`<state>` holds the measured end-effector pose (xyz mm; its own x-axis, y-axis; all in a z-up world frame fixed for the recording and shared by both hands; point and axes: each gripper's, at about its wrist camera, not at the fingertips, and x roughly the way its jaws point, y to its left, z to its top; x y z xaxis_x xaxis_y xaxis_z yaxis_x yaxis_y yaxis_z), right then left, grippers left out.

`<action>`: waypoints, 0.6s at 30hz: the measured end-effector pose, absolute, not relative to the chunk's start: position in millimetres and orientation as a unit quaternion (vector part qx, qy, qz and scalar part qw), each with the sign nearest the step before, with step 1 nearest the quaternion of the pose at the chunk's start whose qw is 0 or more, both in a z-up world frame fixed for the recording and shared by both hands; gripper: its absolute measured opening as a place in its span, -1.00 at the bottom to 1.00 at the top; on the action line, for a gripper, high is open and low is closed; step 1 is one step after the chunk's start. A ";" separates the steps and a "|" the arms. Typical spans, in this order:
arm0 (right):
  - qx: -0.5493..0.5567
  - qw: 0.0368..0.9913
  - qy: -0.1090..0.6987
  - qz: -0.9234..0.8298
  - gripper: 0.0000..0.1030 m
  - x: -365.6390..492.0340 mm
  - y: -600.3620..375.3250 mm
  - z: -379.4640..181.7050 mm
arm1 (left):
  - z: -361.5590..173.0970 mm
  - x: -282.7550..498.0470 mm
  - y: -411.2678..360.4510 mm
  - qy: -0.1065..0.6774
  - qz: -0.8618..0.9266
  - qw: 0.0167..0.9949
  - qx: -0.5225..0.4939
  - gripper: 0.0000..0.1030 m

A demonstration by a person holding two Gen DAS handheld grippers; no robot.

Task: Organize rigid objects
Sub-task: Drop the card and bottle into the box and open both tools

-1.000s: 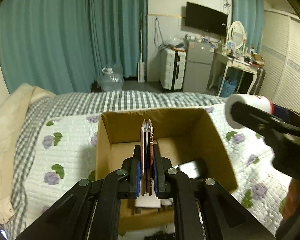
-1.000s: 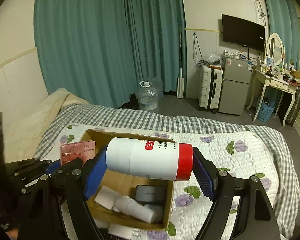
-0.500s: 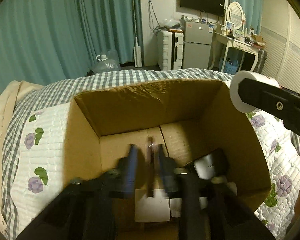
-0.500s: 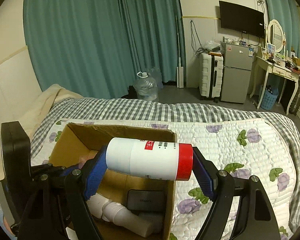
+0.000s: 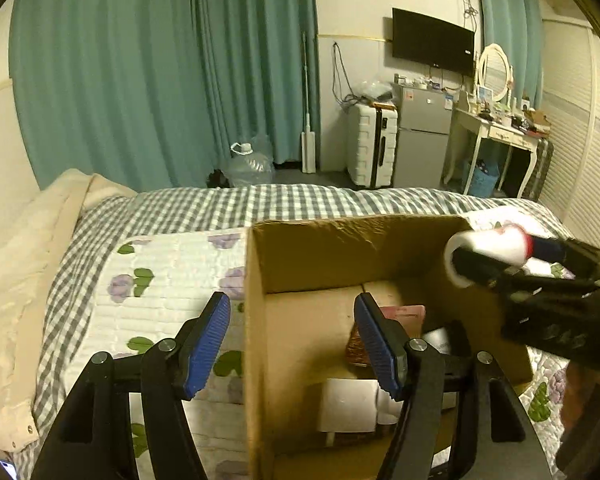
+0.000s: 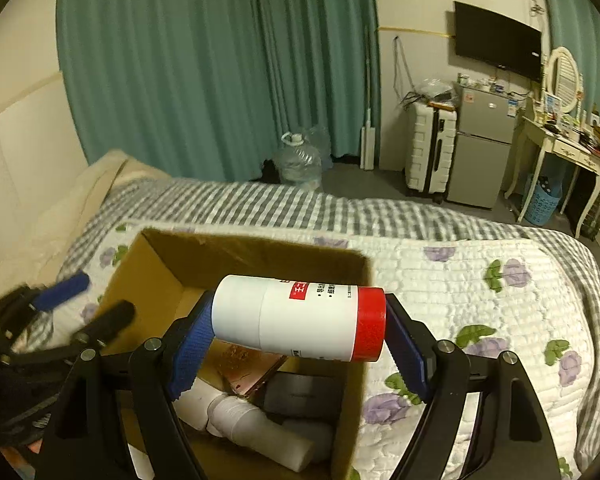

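An open cardboard box sits on the bed. My left gripper is open and empty, straddling the box's left wall. A pink flat case lies inside the box, beside a white pipe fitting, a black device and a white block. My right gripper is shut on a white bottle with a red cap, held sideways over the box; the bottle also shows in the left wrist view.
The bed has a white floral quilt over a grey checked blanket, with a beige blanket at the left. Beyond the bed stand teal curtains, a water jug, a white suitcase, a small fridge and a dressing table.
My left gripper opened and let go of the pink case, which now lies in the box, then pulled back to the left. My right gripper brought the bottle lower over the box.
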<state>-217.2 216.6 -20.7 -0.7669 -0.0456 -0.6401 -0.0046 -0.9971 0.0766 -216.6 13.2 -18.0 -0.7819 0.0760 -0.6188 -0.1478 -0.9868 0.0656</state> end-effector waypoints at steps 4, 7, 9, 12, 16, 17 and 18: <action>0.364 0.012 -0.019 -0.931 0.55 -234.2 203.0 -39.4 | -22.1 -217.7 7.9 0.066 0.944 0.055 -0.318 0.31; 0.374 0.012 -0.010 -0.927 0.55 -242.4 195.8 -51.6 | -27.3 -220.1 4.8 0.067 0.943 0.058 -0.320 0.31; 0.379 0.006 -0.006 -0.925 0.56 -245.8 193.8 -57.0 | -30.0 -220.9 3.1 0.067 0.943 0.057 -0.321 0.31; 0.390 0.001 -0.007 -0.921 0.58 -249.3 195.1 -61.5 | -32.3 -220.9 0.2 0.062 0.942 0.060 -0.323 0.31; 0.369 -0.008 -0.021 -0.929 0.71 -238.1 203.5 -48.7 | -26.8 -214.0 -1.0 0.058 0.944 0.059 -0.320 0.31; 0.366 -0.011 -0.023 -0.930 0.71 -233.1 205.5 -43.8 | -23.5 -210.9 -1.3 0.058 0.944 0.057 -0.318 0.31; 0.363 -0.013 -0.023 -0.932 0.72 -228.2 206.5 -38.8 | -20.1 -207.8 -1.9 0.058 0.945 0.056 -0.317 0.31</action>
